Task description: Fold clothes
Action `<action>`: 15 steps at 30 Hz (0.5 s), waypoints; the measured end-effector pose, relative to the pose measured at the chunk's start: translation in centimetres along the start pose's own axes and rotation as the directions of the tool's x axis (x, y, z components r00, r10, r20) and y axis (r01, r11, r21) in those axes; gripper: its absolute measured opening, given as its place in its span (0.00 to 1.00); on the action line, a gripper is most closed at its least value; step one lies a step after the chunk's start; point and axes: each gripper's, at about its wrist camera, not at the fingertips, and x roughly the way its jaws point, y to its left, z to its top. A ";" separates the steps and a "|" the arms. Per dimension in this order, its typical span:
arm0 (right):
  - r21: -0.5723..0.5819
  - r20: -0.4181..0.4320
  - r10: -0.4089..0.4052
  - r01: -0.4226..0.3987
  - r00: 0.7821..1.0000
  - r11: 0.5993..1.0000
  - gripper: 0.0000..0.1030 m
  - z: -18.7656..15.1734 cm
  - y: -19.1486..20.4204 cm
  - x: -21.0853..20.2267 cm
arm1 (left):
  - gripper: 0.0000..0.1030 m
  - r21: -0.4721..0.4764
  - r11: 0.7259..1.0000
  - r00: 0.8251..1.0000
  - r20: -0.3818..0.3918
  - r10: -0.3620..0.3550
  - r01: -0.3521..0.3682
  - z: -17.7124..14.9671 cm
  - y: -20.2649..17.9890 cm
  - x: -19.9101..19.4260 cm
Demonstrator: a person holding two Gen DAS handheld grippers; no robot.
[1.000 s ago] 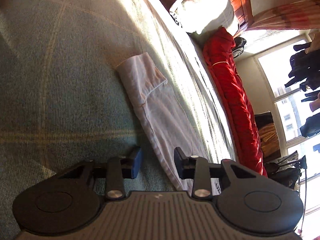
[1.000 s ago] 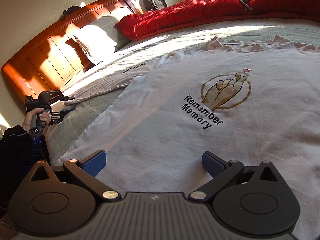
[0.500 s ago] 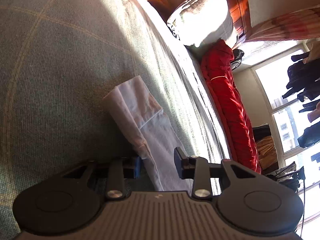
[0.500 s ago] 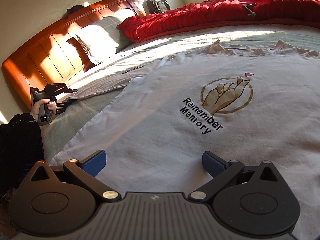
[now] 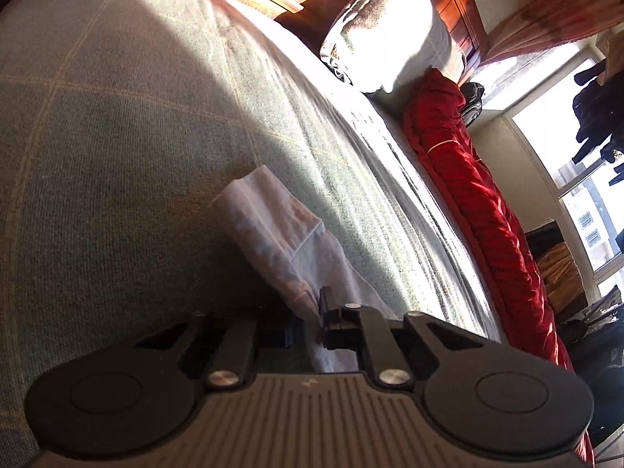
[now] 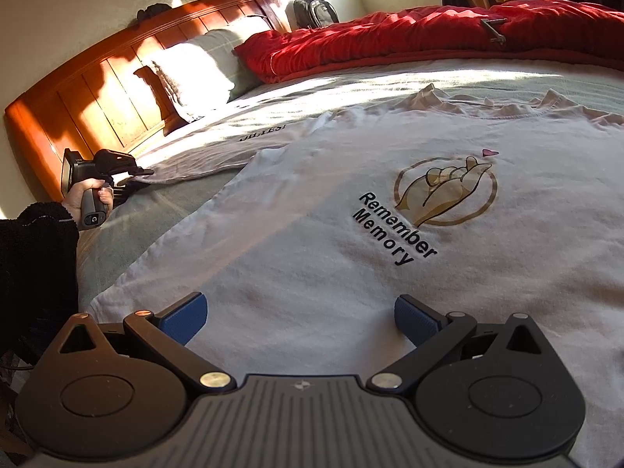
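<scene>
Nearest in the left wrist view, the left tongs (image 5: 312, 321) are clamped on the sleeve (image 5: 273, 234) of the white T-shirt (image 6: 351, 234), with only a thin strip of cloth pinched between the two pads, low in the middle of the frame. The sleeve runs up and away from the pads as a rumpled strip lying on the green bed cover (image 5: 117, 136).

In the right wrist view, the right tongs (image 6: 300, 314) are held wide apart at the bottom of the frame, nothing between them, low over the shirt near its hem. The shirt is spread flat, print side up, across the middle of the frame, with the "Remember Memory" print (image 6: 394, 228) right of centre. At the left edge, a hand (image 6: 91, 195) gripping the left tool is seen at the sleeve end. Further back, a pillow (image 6: 195, 70) and wooden headboard (image 6: 97, 78) sit at the upper left, and a red duvet (image 6: 429, 39) is bunched along the top.

What could go wrong, judging from this:
- The sleeve grip is shallow, so the cloth could be pulled out of the pads if the fold is swung over quickly.
- With the hem not held, the whole shirt could get dragged sideways and the body wrinkled.
- The cover underneath could be caught too if the right tongs are closed too low.
</scene>
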 end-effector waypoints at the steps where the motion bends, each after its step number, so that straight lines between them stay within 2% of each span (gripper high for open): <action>1: -0.004 -0.001 -0.003 0.003 1.000 1.000 1.00 0.0 0.1 0.0 | 0.08 0.011 1.000 1.000 0.000 0.015 -0.015 0.1 -0.4 -0.2; 4: -0.015 -0.006 -0.014 0.014 1.000 1.000 1.00 0.0 0.3 0.0 | 0.08 0.074 0.996 0.999 0.005 0.052 -0.052 0.2 -2.0 -0.9; 7: -0.018 -0.013 -0.025 0.025 1.000 1.000 1.00 0.1 0.5 -0.2 | 0.08 0.142 0.989 0.999 0.015 0.047 -0.049 0.3 -4.2 -2.1; 15: -0.003 -0.007 -0.028 0.028 1.000 1.000 1.00 0.5 0.9 -1.2 | 0.08 0.283 0.959 1.000 0.002 -0.017 0.016 -0.7 -11.1 -5.0</action>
